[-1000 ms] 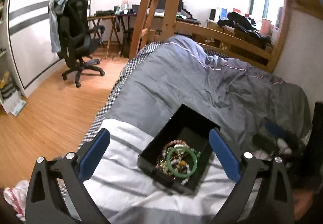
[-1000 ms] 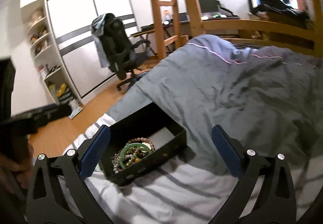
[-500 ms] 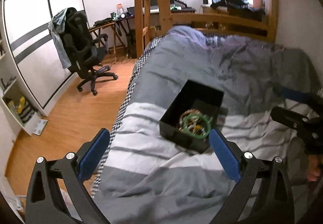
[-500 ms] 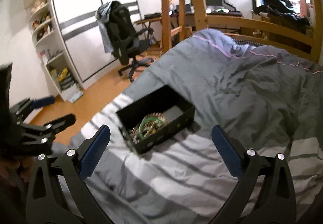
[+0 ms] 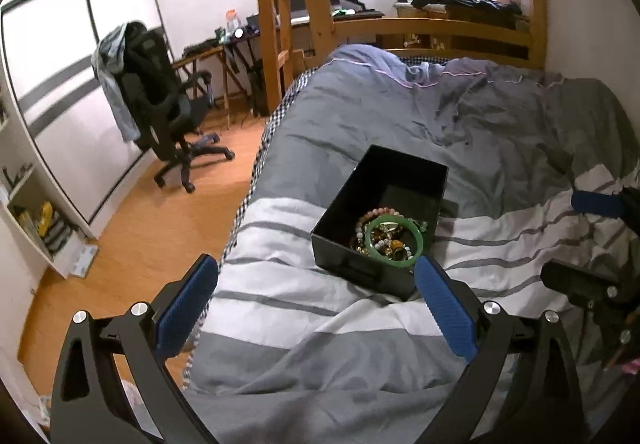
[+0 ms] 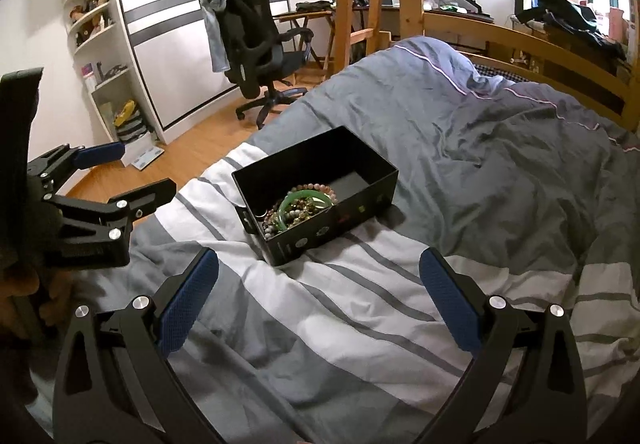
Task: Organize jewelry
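The left tongs [image 5: 316, 300] are spread wide with nothing between the blue pads, and the right tongs [image 6: 316, 292] are likewise released and empty; both hang above the quilt [image 6: 360, 324], short of the box [image 6: 320, 180]. Neither touches anything.

The box sits on the striped part of the quilt, lidless, with the jewelry [image 5: 386, 240] heaped at its near end and the far end bare. In my judgement the task stands at its opening step: the tongs are lining up on the box, and no piece has been taken out yet.

The next move, as I read it, calls for one pair of tongs to come down over the near end of the box and close on a single piece. The green bangle [image 5: 394, 242] lies on top and looks rigid, so it is the likeliest first pick (the rim gives a firm edge to pinch). The strands beneath are tangled, so lifting one may drag others along; the other tongs may need to steady the box, which rests on soft bedding and could tip or slide.

Counted: one box, one green bangle, one pinkish bead bracelet [image 5: 374, 214] at the heap's far side, at least one strand of pale beads, and some gold-coloured bits whose number I cannot tell. Two tongs, both empty.
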Tool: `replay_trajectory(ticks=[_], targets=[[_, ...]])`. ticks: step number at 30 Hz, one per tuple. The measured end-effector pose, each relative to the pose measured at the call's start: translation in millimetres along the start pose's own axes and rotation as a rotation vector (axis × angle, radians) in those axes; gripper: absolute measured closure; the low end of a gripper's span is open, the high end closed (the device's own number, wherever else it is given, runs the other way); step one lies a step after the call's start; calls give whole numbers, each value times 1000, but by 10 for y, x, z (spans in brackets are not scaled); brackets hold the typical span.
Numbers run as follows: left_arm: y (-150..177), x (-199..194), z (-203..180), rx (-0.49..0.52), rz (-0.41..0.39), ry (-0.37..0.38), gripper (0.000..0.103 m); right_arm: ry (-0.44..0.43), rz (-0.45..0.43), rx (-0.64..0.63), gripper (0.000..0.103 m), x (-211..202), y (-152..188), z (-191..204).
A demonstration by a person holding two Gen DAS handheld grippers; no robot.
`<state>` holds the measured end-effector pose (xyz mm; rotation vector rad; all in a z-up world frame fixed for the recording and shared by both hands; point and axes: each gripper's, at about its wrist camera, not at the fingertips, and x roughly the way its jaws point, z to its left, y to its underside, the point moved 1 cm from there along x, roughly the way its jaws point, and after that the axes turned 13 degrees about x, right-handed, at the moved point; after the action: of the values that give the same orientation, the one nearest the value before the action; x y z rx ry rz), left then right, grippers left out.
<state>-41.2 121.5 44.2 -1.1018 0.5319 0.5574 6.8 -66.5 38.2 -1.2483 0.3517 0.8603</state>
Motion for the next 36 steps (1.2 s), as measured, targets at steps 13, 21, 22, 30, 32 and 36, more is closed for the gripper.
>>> replay_trajectory(ticks=[13,21,22,30,32,36], targets=[[-20,98,-71,36,30,-17,6,-8,-17,-1,4,-8,70,-73],[-57,121,-97,45,21,-56,6,-14,-31,21,4,-58,33,-161],[-63,147,-118,55,32,-53,6,-13,-32,26,4,-59,29,-176],[-67,162,-185,91,40,-60,6,-13,-30,32,4,-64,28,-185],[-69,166,-182,87,41,-58,6,-13,-29,31,4,-66,28,-185],[-68,166,-178,90,41,-58,6,-14,-29,31,4,-67,28,-182]])
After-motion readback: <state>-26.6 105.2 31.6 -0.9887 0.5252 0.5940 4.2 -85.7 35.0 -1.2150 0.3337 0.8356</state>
